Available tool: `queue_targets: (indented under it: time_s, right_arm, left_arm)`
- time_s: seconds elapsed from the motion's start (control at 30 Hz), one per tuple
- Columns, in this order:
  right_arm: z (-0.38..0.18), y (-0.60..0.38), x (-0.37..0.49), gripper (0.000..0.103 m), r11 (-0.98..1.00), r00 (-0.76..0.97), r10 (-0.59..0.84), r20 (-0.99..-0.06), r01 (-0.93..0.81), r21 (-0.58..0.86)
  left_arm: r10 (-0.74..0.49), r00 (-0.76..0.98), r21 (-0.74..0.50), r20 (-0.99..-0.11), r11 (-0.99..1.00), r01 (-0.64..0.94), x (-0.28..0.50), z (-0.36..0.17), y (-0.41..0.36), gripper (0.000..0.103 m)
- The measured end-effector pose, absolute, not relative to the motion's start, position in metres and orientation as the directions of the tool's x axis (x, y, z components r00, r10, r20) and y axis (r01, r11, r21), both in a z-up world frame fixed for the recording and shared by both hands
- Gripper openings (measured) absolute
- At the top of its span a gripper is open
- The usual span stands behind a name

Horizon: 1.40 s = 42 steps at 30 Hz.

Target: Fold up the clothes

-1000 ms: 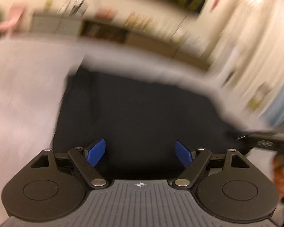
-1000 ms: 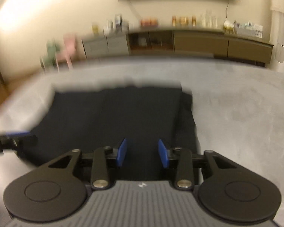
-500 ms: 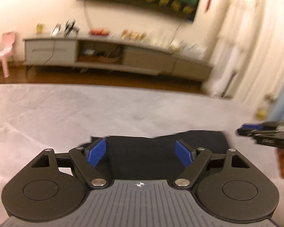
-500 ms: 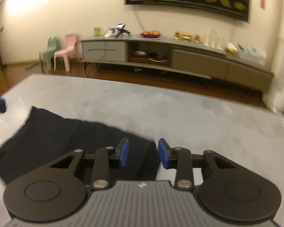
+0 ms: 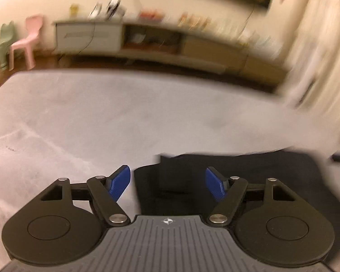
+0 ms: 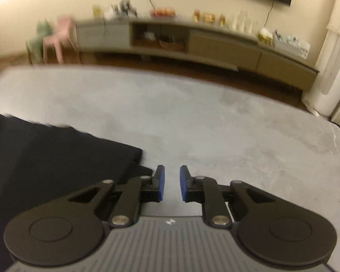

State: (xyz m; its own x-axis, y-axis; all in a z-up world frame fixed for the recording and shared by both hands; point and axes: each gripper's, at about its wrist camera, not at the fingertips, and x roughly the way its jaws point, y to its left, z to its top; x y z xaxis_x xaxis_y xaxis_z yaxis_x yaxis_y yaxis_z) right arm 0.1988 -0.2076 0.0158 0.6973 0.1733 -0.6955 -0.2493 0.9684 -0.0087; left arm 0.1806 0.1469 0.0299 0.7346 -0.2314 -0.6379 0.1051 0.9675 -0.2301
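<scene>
On the grey table (image 6: 215, 124) lies a folded black garment (image 6: 45, 158).

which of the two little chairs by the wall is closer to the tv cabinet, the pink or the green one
The pink chair: it stands between the green chair and the long cabinet; the green one sits farther out, at the picture's left edge.

A dark folded garment (image 6: 56, 158) is seen lying flat on a grey table (image 6: 215, 124), toward its left edge, with one corner reaching toward the middle. The right gripper (image 6: 171, 181) is held over bare tabletop just beside that corner; its blue-padded jaws are closing, a narrow gap remains, and nothing is caught between them. Beyond the far edge, a long low sideboard (image 6: 192, 43) and small chairs (image 6: 54, 38) are shown, blurred.
</scene>
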Motion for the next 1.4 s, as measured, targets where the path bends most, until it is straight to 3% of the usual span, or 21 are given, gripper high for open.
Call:
queue_targets:
  time_s: [0.07,0.17,0.23,0.3,0.37,0.43,0.5,0.53,0.77,0.93,1.27,1.37,1.4]
  right_arm:
    - [0.019,-0.203,0.155,0.016,0.938,0.683,0.273,-0.677,-0.346,0.028]
    - [-0.014,-0.192,0.109,0.019,0.896,0.601,0.308,-0.738,-0.445,0.011]
    - [-0.028,-0.206,0.094,0.040,0.926,0.647,0.249,-0.720,-0.376,-0.018]
    - [-0.013,-0.210,0.083,0.026,0.946,0.689,0.209,-0.694,-0.322,-0.034]
    - [0.008,-0.205,0.067,0.026,0.949,0.738,0.208,-0.642,-0.312,-0.052]
    - [0.021,-0.184,0.050,0.035,0.927,0.747,0.279,-0.603,-0.373,-0.034]
    - [0.024,-0.162,0.036,0.058,0.900,0.739,0.335,-0.585,-0.434,-0.033]
    - [0.022,-0.150,0.031,0.060,0.887,0.729,0.355,-0.584,-0.461,-0.036]
    - [-0.008,-0.102,0.049,0.060,0.850,0.684,0.345,-0.643,-0.518,-0.095]
    - [-0.026,-0.103,0.077,0.064,0.874,0.643,0.323,-0.694,-0.484,-0.043]
    - [-0.036,-0.133,0.110,0.068,0.875,0.632,0.385,-0.673,-0.481,0.049]
    - [-0.027,-0.174,0.097,0.081,0.887,0.628,0.385,-0.676,-0.453,0.084]
    - [-0.022,-0.188,0.092,0.079,0.906,0.637,0.352,-0.686,-0.415,0.080]
  left_arm:
    - [-0.269,0.717,-0.223,-0.643,0.961,0.162,0.151,0.032,0.133,0.076]
    - [-0.158,0.654,-0.113,-0.740,0.987,0.111,0.136,-0.002,0.118,0.076]
    - [-0.098,0.665,-0.088,-0.741,0.995,0.049,0.125,-0.007,0.119,0.076]
    - [-0.108,0.678,-0.138,-0.728,0.990,0.009,0.113,0.000,0.122,0.076]
    - [-0.118,0.688,-0.165,-0.716,0.986,-0.002,0.100,0.007,0.122,0.076]
    - [-0.120,0.692,-0.172,-0.712,0.985,-0.006,0.089,0.012,0.120,0.076]
    - [-0.128,0.686,-0.181,-0.716,0.983,-0.006,0.090,0.011,0.114,0.076]
    - [-0.131,0.683,-0.182,-0.719,0.983,-0.003,0.087,0.010,0.113,0.076]
    - [-0.130,0.670,-0.167,-0.731,0.986,0.010,0.096,-0.012,0.104,0.078]
    - [-0.104,0.683,-0.097,-0.723,0.994,0.050,0.113,-0.020,0.093,0.082]
    - [-0.100,0.705,-0.090,-0.702,0.995,0.051,0.142,-0.024,0.096,0.086]
    - [-0.106,0.703,-0.103,-0.703,0.994,0.047,0.142,-0.023,0.096,0.086]
    - [-0.106,0.701,-0.107,-0.705,0.993,0.042,0.142,-0.022,0.095,0.085]
